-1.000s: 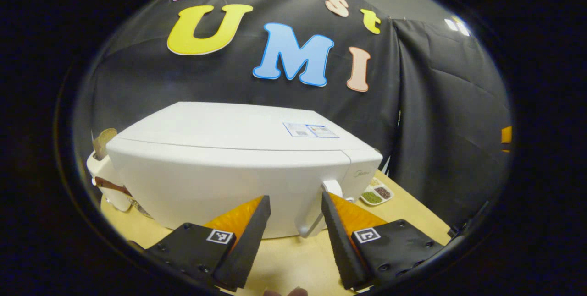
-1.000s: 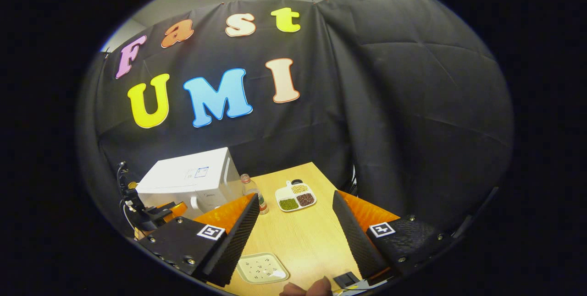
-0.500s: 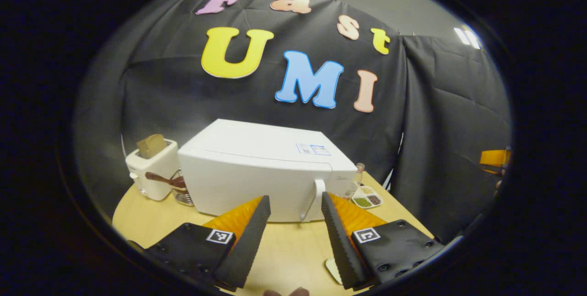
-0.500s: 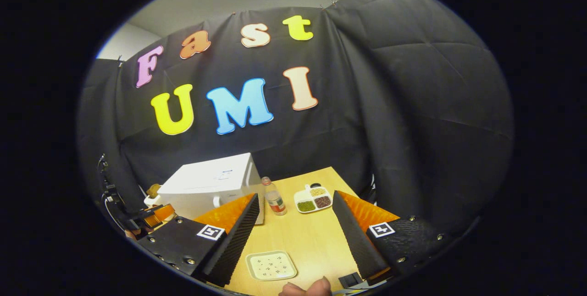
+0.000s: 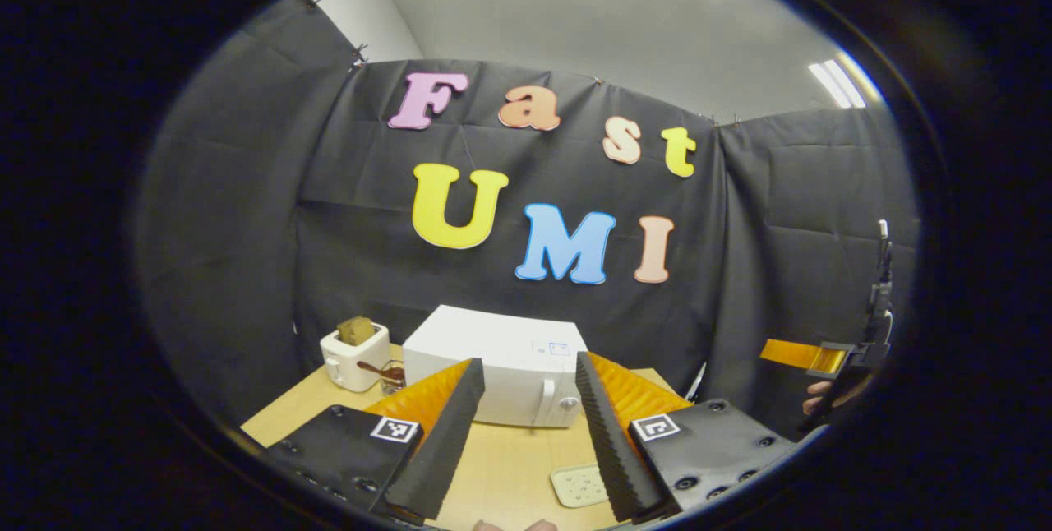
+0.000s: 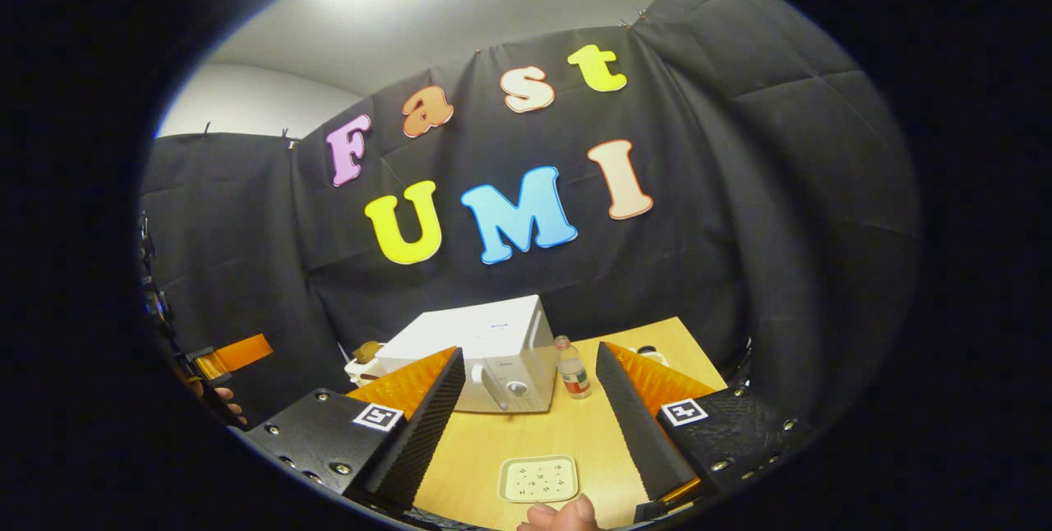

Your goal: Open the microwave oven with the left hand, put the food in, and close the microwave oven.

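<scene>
**Two grippers wide open, both empty**

Tabletop (image 6: 534, 432) carries the microwave oven (image 5: 501, 362), door shut, standing at the back against the booth wall. Left gripper (image 5: 526, 432) and right gripper (image 6: 530, 424) both gape, touching nothing, up off the tabletop. Toaster (image 5: 353, 354) holds a slice of bread, left of the oven. Food plate (image 6: 538, 477) lies near the front edge, small dark bits on it. Bottle (image 6: 571, 371) just right of the oven. Versus 1.0 s ago: left gripper has backed well away from the oven handle.
</scene>
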Available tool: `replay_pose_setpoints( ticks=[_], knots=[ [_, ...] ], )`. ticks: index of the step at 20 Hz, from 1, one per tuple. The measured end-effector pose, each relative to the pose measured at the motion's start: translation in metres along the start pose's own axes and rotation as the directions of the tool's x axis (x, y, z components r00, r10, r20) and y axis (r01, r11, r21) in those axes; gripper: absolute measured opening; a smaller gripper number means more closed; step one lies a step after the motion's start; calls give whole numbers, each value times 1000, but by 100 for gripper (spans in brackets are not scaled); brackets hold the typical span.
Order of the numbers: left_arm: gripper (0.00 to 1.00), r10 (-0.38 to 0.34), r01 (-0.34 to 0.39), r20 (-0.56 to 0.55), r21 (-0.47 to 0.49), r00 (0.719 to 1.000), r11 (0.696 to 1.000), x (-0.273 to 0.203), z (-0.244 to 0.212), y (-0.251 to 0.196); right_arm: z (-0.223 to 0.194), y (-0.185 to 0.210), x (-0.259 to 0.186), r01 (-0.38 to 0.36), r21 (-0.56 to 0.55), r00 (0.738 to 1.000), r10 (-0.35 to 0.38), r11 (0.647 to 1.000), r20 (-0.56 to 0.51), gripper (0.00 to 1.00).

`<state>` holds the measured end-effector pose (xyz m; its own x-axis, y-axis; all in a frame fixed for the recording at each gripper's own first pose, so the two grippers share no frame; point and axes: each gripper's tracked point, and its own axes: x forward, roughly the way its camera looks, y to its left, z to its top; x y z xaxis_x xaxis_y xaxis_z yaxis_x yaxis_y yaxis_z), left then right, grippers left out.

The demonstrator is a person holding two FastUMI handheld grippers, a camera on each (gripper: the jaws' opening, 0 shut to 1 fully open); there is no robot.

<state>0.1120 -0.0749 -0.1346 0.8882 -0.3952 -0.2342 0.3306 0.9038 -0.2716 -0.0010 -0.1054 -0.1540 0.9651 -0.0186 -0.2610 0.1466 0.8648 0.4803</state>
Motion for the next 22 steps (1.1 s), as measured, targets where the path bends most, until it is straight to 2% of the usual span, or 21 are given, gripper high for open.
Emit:
replay_pose_setpoints(
  ticks=[4,8,9,10,12,15,17,19,22],
  knots=[
    [78,13,-18,47,98,999,995,-34,29,-7,29,23,-15,0,-43,997,3,999,79,98],
    [79,-45,41,66,69,997,997,-40,28,-13,37,42,-16,88,-172,991,-69,981,116,98],
    [79,-51,44,91,80,995,996,-42,31,-4,34,55,-17,94,-197,989,-69,976,128,93],
    [78,-42,32,100,97,994,995,-44,32,10,37,65,-16,106,-226,985,-71,968,157,98],
    [79,-19,10,94,96,995,995,-52,27,32,45,76,-14,183,-272,965,-120,945,235,98],
    [79,3,-9,107,61,994,998,-60,31,60,36,137,5,133,-417,968,-27,899,251,98],
    [79,35,-40,106,43,994,998,-63,29,83,15,168,21,44,-486,985,43,873,167,95],
    [78,74,-79,102,41,992,996,-69,25,107,10,195,27,-48,-450,984,119,892,130,95],
    [78,106,-110,100,33,989,993,-81,22,127,2,189,34,-42,-414,990,93,909,104,95]
  ],
)
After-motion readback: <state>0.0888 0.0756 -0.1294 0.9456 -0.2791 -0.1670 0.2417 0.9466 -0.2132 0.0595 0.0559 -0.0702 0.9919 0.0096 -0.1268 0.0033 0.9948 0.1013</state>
